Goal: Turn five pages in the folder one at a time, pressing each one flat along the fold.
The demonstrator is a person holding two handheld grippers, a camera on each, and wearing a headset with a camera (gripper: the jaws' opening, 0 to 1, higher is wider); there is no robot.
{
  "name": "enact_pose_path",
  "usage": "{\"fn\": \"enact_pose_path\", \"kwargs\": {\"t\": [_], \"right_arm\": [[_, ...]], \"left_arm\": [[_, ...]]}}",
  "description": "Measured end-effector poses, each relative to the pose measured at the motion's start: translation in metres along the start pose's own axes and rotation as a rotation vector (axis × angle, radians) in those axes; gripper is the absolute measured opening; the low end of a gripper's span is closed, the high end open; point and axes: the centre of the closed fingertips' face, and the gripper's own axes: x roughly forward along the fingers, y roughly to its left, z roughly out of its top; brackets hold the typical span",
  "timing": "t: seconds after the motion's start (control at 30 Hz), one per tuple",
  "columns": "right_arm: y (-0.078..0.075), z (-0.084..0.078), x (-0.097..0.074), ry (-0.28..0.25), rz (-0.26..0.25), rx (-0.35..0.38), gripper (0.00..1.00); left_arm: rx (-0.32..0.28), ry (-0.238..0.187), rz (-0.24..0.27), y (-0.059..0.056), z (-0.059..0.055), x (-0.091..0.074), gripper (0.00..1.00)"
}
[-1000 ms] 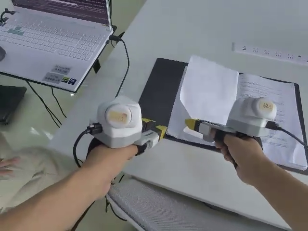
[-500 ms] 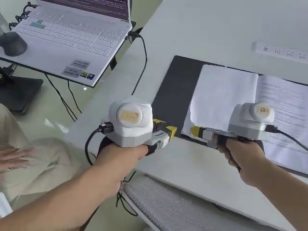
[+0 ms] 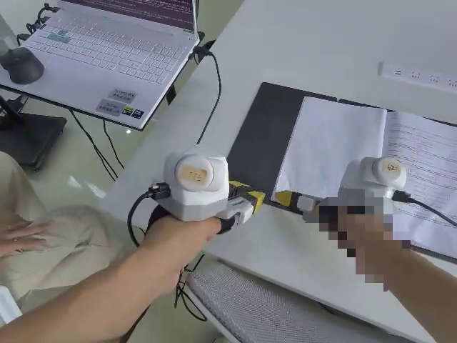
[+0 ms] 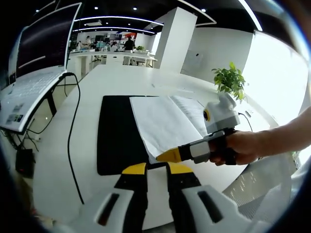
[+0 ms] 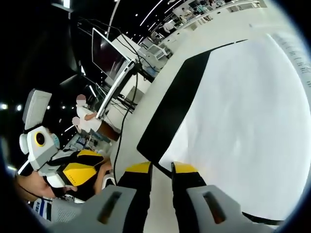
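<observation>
Head view: folder (image 3: 260, 139) lies open on the desk (image 3: 321, 43) by the near edge, toward the right end. Its black cover (image 3: 250, 153) is bare. A blank white page (image 3: 332, 146) lies flat beside it, and a printed sheet (image 3: 421, 161) sits right of the fold. My left gripper (image 3: 248, 197) is at the cover's near edge. My right gripper (image 3: 284, 199) is at the page's near left corner, tips close but apart. Laptop (image 3: 107, 50) beyond the left edge, power strip (image 3: 418, 74) toward the far edge.

Left gripper view: my fingers (image 4: 134, 169) are pressed together bar a thin slit, nothing in it. The right gripper (image 4: 167, 155) comes in at the page (image 4: 160, 124) corner, closed to one wedge.

Right gripper view: my fingers (image 5: 138, 168) are together, same thin slit, at the corner of the page (image 5: 243, 126). Can't tell if paper is caught. Left gripper (image 5: 90, 162) is low left.
</observation>
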Motion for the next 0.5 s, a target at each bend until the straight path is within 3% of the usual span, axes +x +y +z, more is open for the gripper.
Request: {"fn": "enact_pose_path", "kwargs": {"t": [0.2, 0.33, 0.5], "right_arm": [[0.017, 0.002, -0.021, -0.038, 0.038, 0.022, 0.17], [0.017, 0.011, -0.038, -0.072, 0.051, 0.029, 0.17], [0.003, 0.028, -0.068, -0.132, 0.030, 0.047, 0.16]], "left_arm": [[-0.003, -0.001, -0.013, -0.005, 0.001, -0.001, 0.13], [-0.003, 0.003, -0.027, -0.009, 0.000, -0.002, 0.12], [0.008, 0.018, -0.054, -0.019, -0.004, 0.002, 0.08]]}}
